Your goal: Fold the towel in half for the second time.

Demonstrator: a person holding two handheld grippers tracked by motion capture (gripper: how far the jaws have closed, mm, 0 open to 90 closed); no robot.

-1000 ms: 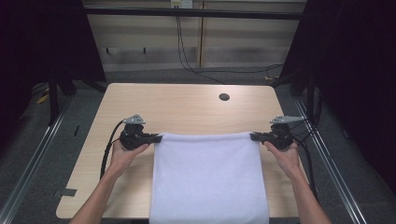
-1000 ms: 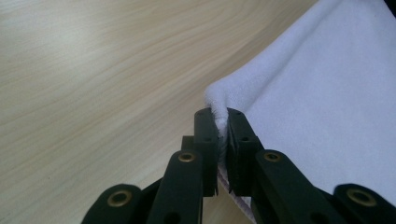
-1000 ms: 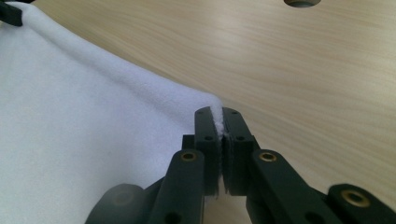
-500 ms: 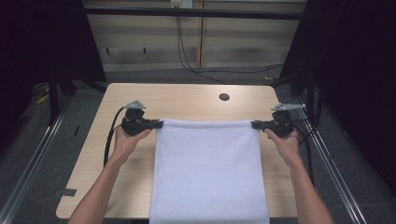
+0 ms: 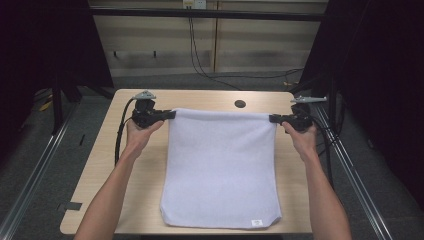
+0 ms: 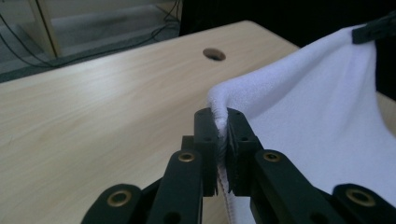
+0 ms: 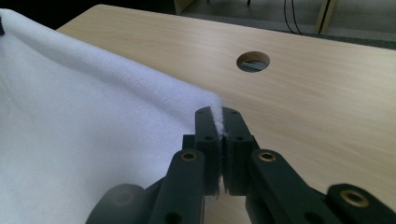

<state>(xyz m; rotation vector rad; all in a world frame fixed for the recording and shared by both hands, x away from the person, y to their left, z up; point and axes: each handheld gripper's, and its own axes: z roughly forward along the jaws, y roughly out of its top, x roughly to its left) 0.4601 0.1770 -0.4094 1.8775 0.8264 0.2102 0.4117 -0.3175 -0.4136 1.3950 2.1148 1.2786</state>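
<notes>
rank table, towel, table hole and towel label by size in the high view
1. table
2. towel
3. hole
4. label
Hole and label look close in size, so their order is unsure.

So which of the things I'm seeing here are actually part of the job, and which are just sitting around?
Part of the job:
- white towel, its far edge lifted and stretched
- left gripper, jaws shut on one far corner
- right gripper, jaws shut on the other far corner
- wooden table under the towel

Just lying about:
- round hole in the tabletop
- cables on the floor behind
</notes>
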